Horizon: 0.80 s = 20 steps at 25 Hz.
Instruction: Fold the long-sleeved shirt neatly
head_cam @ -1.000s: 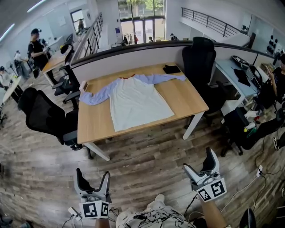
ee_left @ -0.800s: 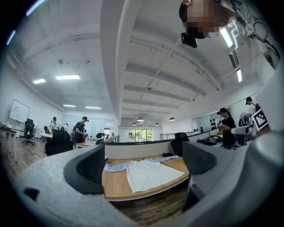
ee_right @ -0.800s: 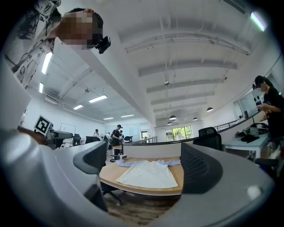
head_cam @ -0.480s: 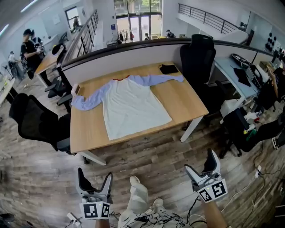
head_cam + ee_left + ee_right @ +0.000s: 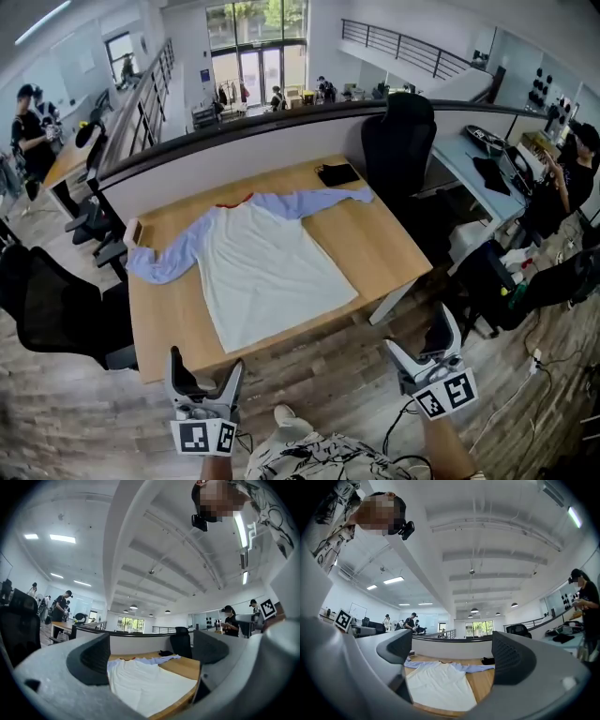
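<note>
Spread flat on a pale wooden counter [image 5: 384, 234]: a long-sleeved shirt [image 5: 267, 272], white through the body, light blue in the sleeves, with thin red trim at the collar [image 5: 234, 199]. Long axis of the body running from far edge to near edge, slanting a little rightward toward the hem. Collar toward the far side, by the grey partition [image 5: 234, 155]; hem toward the near edge and just short of it. Sleeves thrown out crosswise, raglan-cut. The one at the left of the head view bent and trailing to the counter's left edge; the other straight out along the far edge, its cuff close beside a small black folded item [image 5: 337, 174]. Cloth soft and matt, smooth across the body, rippled in the sleeves. Counter top rectangular, plain-grained, on white legs. Black chair [image 5: 398, 141] at the far right corner, another at the left side. Left tool [image 5: 206, 364] and right tool [image 5: 421, 336] held low over the plank floor [image 5: 337, 356] on the near side, both well apart from the shirt. Each pale grey and curved, with dark textured pads and a marker cube beneath. Left tool spread wide, gripping nothing, with only the distant shirt seen through the gap. Right tool likewise gaping and empty, pointed the same way toward the counter.
</note>
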Motion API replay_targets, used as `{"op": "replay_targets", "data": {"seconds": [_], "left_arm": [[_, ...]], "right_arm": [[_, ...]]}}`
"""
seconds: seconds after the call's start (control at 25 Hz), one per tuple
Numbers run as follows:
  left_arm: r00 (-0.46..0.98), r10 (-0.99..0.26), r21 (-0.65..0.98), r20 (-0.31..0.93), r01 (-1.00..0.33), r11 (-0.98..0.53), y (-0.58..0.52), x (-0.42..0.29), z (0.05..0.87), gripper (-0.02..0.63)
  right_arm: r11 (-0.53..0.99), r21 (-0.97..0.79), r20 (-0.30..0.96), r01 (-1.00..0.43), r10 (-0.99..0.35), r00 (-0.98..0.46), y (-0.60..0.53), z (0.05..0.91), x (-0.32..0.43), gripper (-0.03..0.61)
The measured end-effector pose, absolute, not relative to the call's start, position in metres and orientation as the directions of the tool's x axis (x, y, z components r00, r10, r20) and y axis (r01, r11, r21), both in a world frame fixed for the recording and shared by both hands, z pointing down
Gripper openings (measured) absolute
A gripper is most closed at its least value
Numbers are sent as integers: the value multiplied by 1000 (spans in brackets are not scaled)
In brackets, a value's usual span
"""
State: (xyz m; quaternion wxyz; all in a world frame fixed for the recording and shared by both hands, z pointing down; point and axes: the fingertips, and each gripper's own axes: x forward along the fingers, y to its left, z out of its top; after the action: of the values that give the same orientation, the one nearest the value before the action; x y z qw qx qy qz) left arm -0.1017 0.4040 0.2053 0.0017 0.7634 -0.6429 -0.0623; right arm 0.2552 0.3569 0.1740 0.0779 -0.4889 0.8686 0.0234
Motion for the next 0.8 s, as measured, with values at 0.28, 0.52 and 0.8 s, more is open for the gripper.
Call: {"op": "replay_targets", "data": {"seconds": [0.28,0.52,0.8], "left_arm": [[263,-962,72,-79,-961,-268,333,-105,210,549],[287,-957,89,-50,-953,-291,283,-93,226,551],[273,-962,94,-32,-957,-275,197,-61,239,551]], "right_arm": [[470,-31,-136,-882,-876,-462,307,186,244,531],[445,-70,-95,-893,-894,-438,263,213,257,529],[457,-99,-88,-884,-889,-450,162,232,288,529]]}}
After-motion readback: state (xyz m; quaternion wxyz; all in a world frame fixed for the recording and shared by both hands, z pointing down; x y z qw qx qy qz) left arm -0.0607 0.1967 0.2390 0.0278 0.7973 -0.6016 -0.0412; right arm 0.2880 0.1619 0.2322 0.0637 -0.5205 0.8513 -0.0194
